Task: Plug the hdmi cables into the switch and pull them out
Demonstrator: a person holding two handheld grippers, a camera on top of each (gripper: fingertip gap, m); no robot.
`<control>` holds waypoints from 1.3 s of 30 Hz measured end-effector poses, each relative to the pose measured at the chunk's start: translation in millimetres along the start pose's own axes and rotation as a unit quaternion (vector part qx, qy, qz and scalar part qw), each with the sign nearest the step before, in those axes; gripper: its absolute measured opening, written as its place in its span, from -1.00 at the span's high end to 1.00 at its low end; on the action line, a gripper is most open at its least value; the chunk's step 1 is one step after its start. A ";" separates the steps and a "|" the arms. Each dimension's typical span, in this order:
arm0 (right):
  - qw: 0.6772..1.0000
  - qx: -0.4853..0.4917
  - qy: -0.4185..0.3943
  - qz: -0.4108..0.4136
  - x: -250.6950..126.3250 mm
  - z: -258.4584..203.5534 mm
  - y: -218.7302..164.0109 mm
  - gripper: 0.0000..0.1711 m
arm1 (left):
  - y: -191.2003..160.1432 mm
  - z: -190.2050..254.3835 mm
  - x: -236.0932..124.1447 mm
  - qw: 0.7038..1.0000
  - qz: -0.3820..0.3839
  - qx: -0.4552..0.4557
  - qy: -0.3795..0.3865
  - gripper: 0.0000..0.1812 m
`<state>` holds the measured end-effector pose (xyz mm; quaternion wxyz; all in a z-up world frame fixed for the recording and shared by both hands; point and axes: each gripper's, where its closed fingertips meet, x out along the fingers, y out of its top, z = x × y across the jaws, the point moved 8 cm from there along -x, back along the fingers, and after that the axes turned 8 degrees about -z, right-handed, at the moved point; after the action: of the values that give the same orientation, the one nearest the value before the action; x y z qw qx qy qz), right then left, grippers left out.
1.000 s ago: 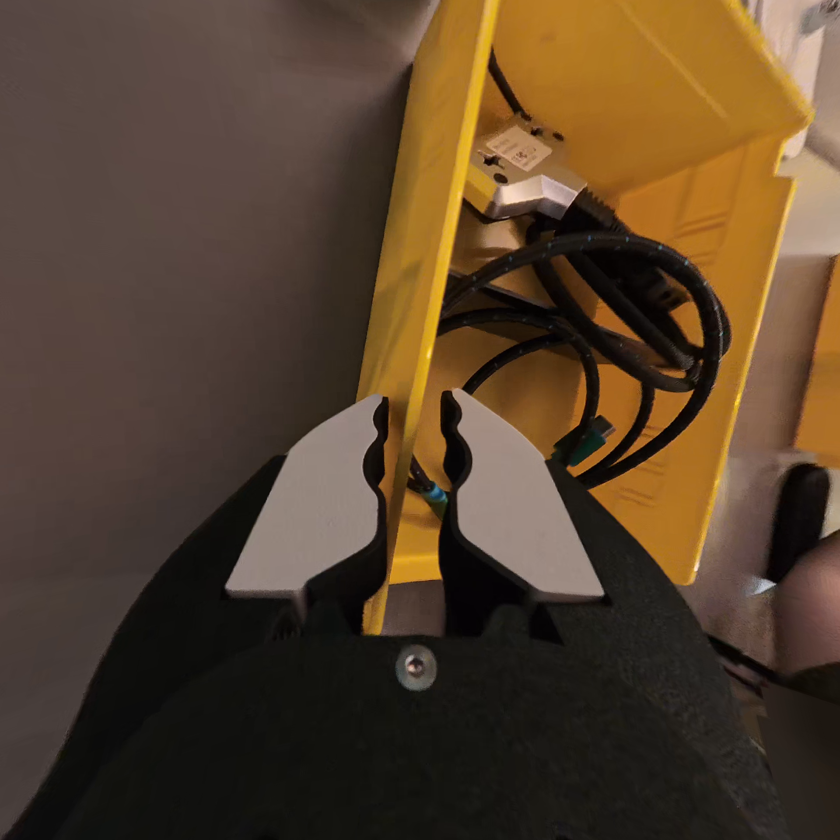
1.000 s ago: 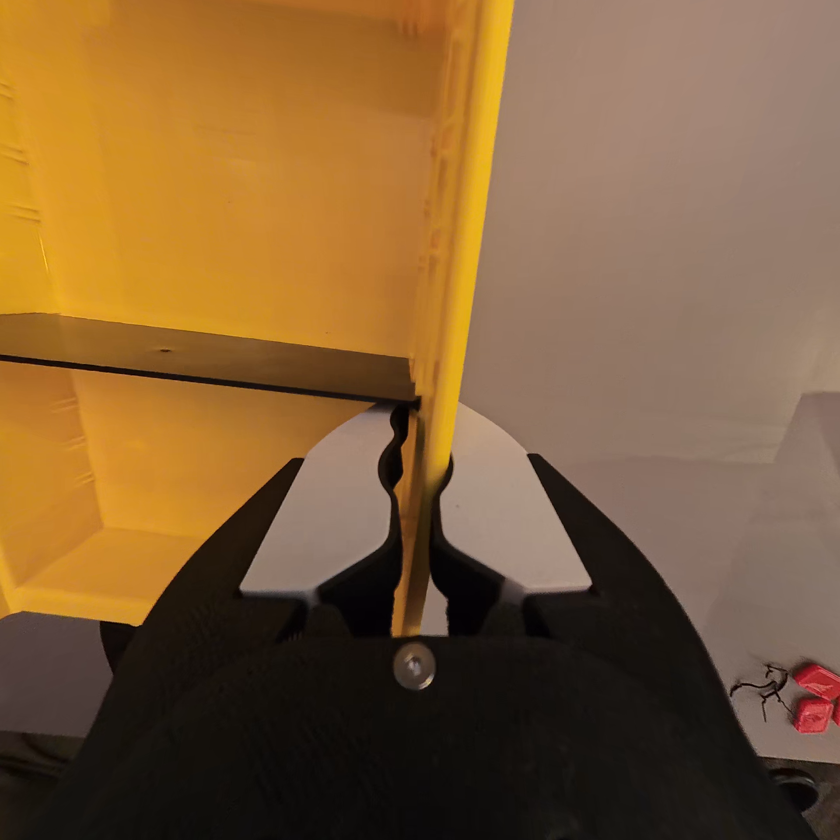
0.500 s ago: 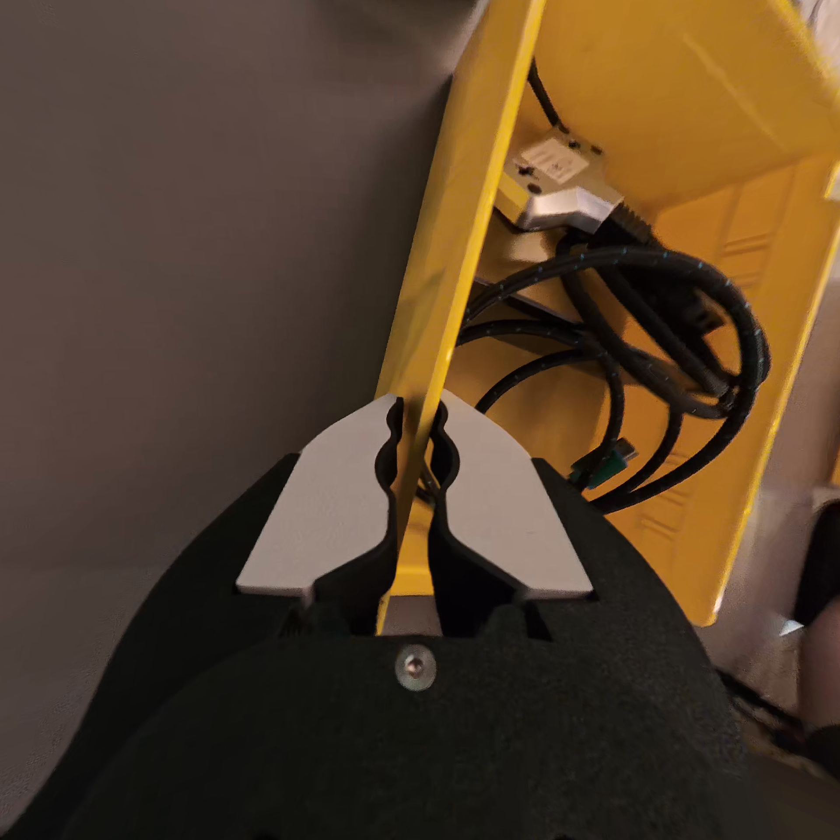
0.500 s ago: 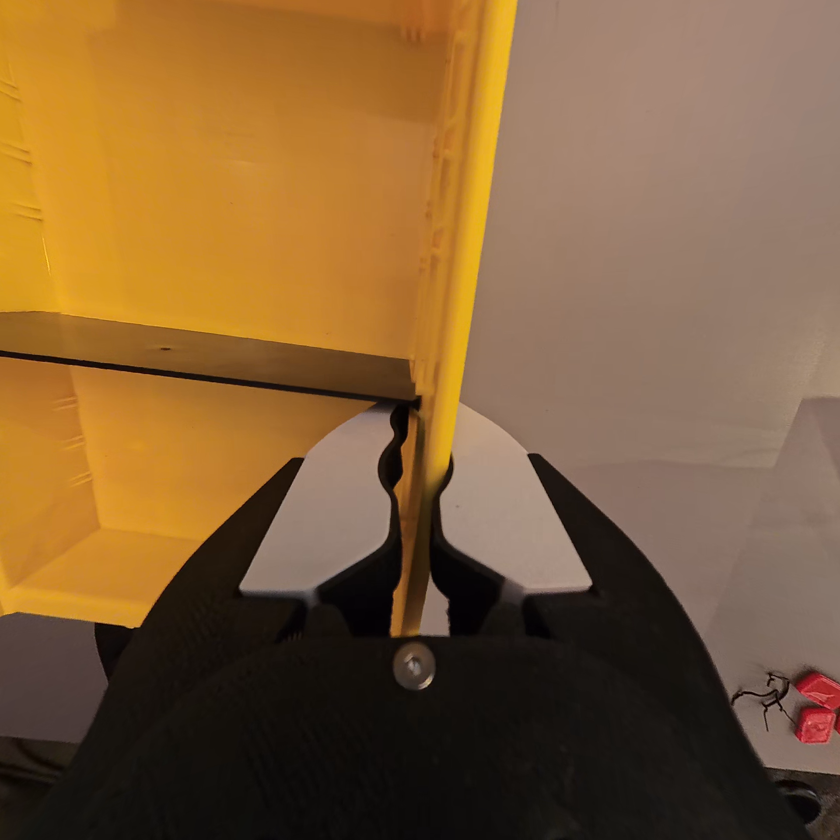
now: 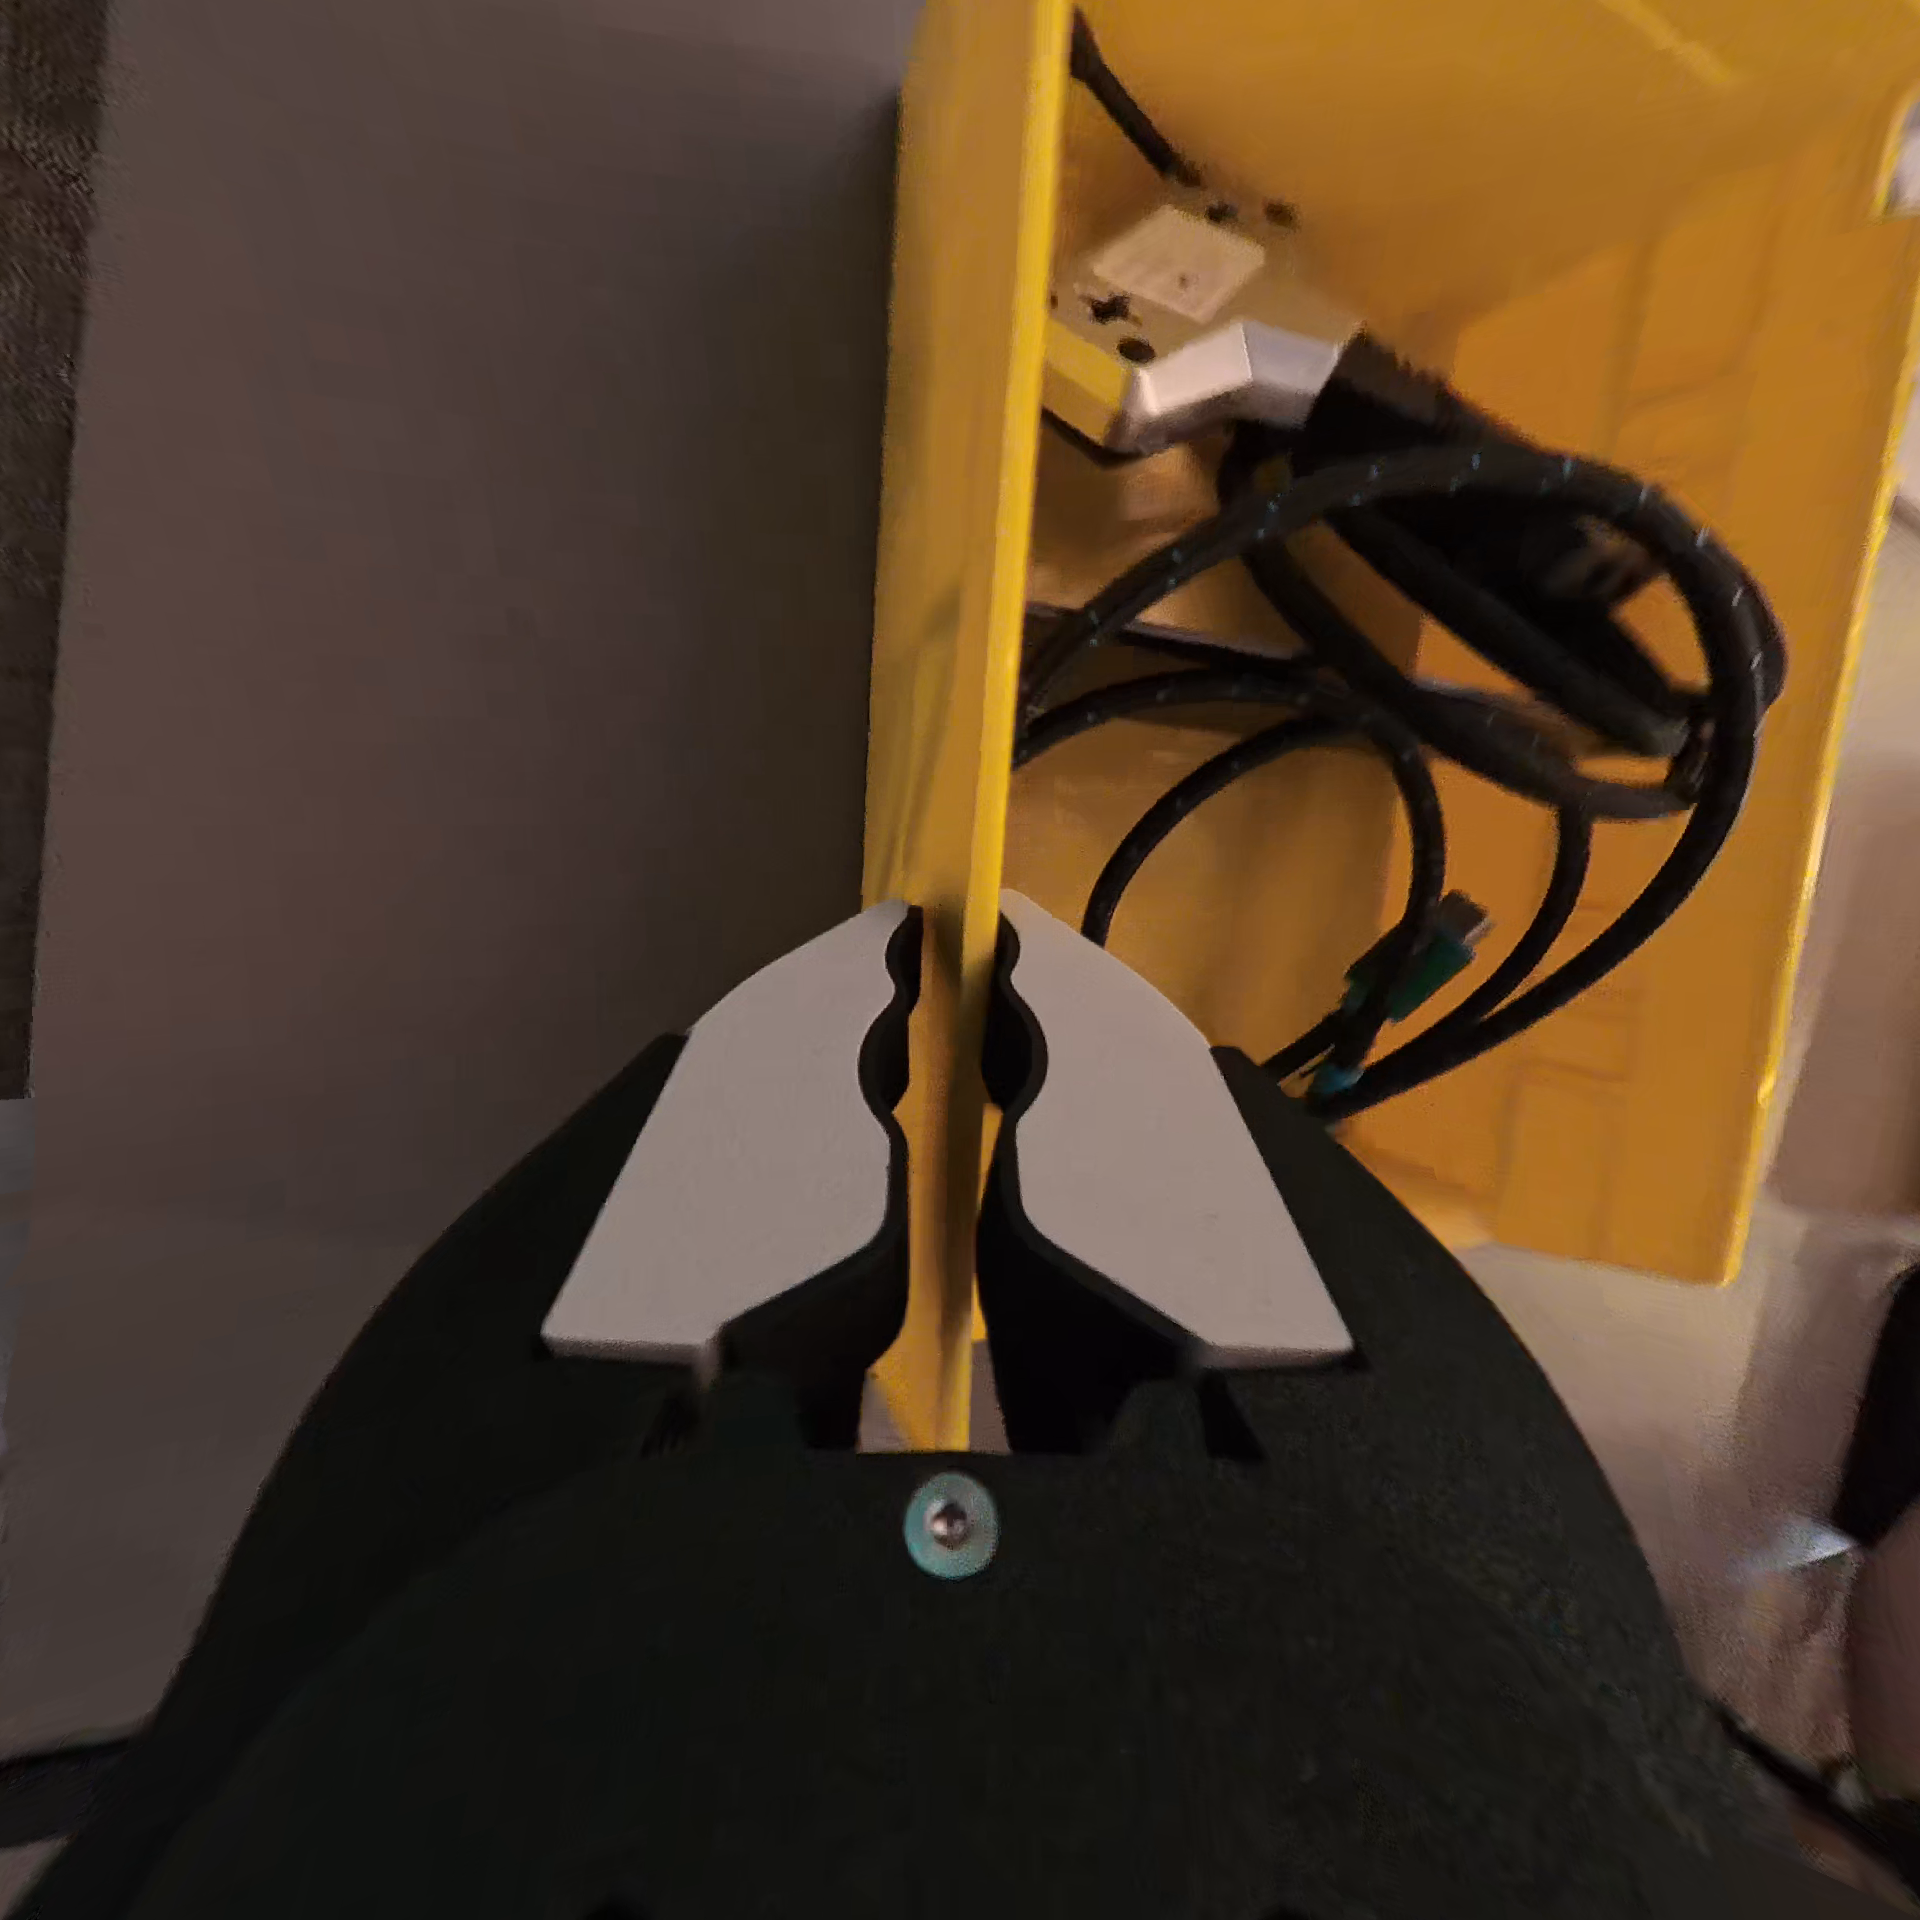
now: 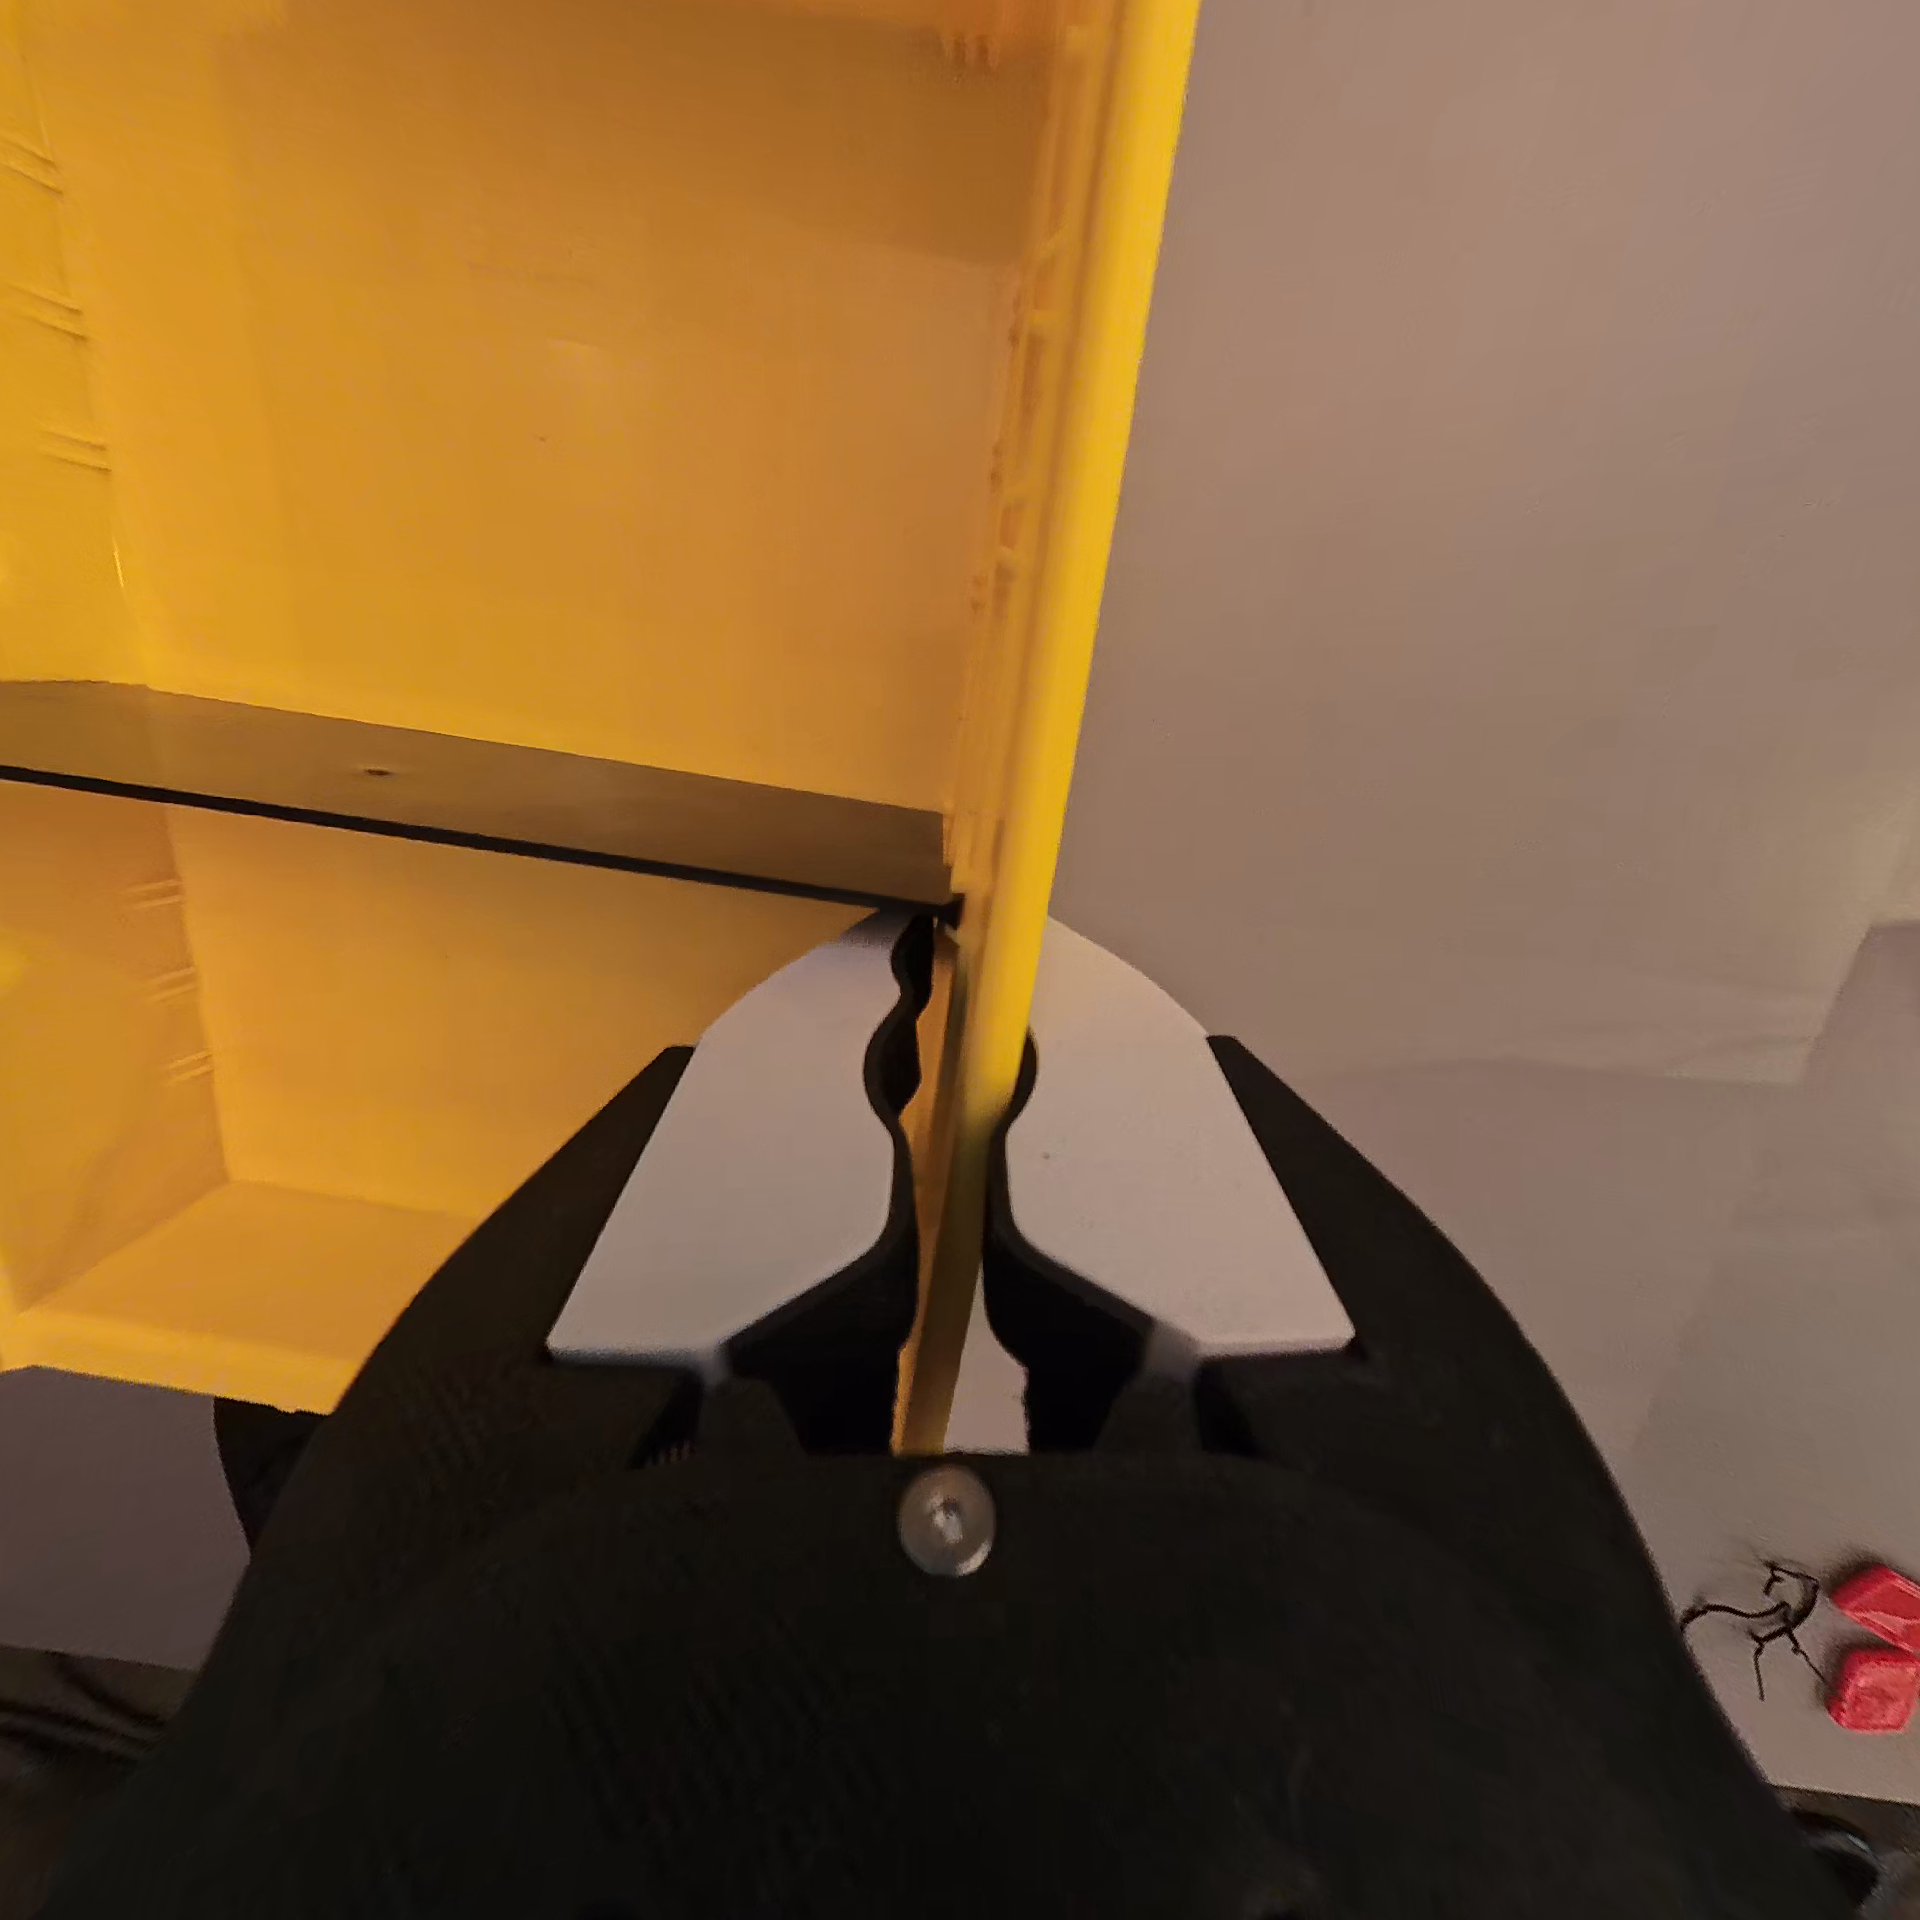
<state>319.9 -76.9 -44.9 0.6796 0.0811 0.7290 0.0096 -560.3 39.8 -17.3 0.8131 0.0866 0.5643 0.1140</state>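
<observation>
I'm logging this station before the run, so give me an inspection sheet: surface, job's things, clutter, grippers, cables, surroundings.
Surface: pale tabletop.
Job's things: silver switch inside yellow bin; a black divider crosses the bin.
Clutter: red pieces and a black squiggle on the table.
Grippers: left gripper shut on the bin's left wall, right gripper on its right wall.
Cables: black braided HDMI cables coiled in the bin, one green-tipped plug loose.
Surroundings: nothing seen.

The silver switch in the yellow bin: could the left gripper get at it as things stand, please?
Probably not yet. The left gripper is shut on the yellow bin, clamping its side wall, so it would have to let go first. The switch lies deeper inside, with black HDMI cables looped in front.
</observation>
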 end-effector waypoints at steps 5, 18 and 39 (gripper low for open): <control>1.000 -0.017 0.011 -0.011 1.5 -3.0 -6.8 0.88 | -1.8 18.5 4.1 0.993 -0.033 0.093 0.059 0.95; 0.999 -0.021 0.034 -0.018 0.9 -2.2 -17.8 0.87 | -2.3 24.1 6.5 0.987 -0.036 0.150 0.053 0.95; 0.956 -0.030 -0.162 0.242 -111.2 -23.7 -11.0 0.78 | 19.8 136.0 -70.2 0.883 0.294 0.331 -0.156 0.63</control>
<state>302.3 -100.1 65.5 0.7681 0.2350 0.5669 0.1828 -458.2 37.3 98.4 0.7436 0.5295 0.3837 0.1395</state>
